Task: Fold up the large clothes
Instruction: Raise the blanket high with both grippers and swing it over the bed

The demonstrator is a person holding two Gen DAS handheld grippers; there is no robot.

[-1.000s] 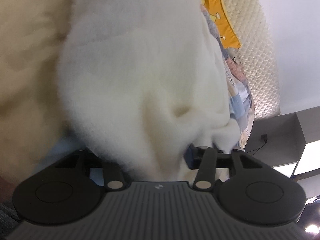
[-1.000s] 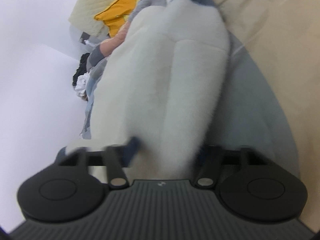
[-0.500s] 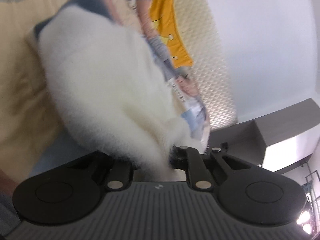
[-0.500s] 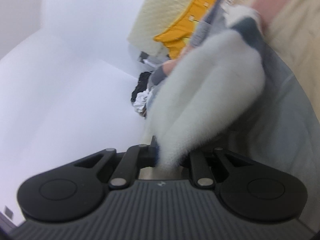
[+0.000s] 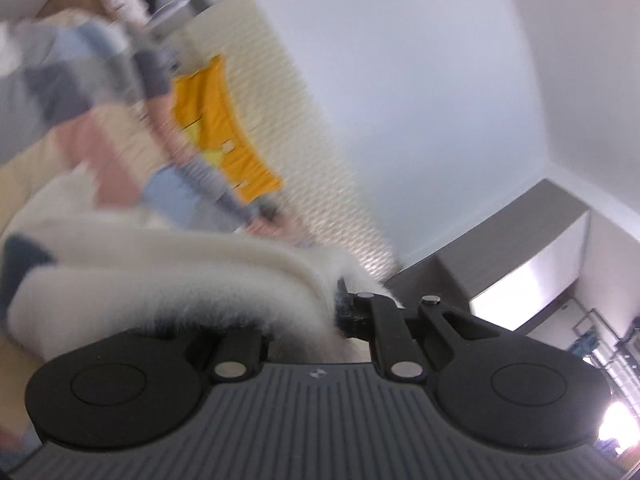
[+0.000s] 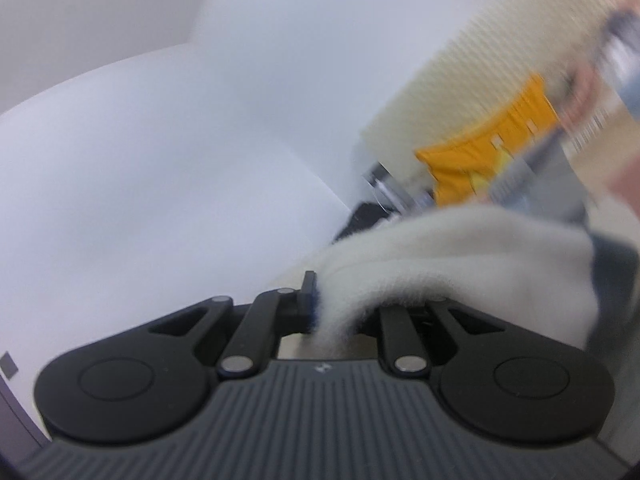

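1. Fleece garment [image 5: 168,276], left wrist view: cream-white, fluffy, with a dark blue patch at its far left end. It stretches from the left edge of the frame to the left gripper [image 5: 308,312], whose jaws are clamped on its near edge. The cloth hides the left finger; the right finger shows, pressed into the fleece.
2. Same view, background, blurred: a heap of mixed clothes [image 5: 100,92] in grey, blue and pink; an orange garment [image 5: 224,136] against a cream quilted headboard [image 5: 304,152]; a white wall [image 5: 420,80]; a grey cabinet [image 5: 520,240] at right.
3. Fleece garment [image 6: 460,256], right wrist view: it drapes from the right side of the frame down into the right gripper [image 6: 340,312], jaws closed on a fold of it. A blue-edged pad on the left finger touches the fleece.
4. Same view, background, blurred: orange garment [image 6: 492,152], quilted headboard [image 6: 500,52], white wall [image 6: 160,140].
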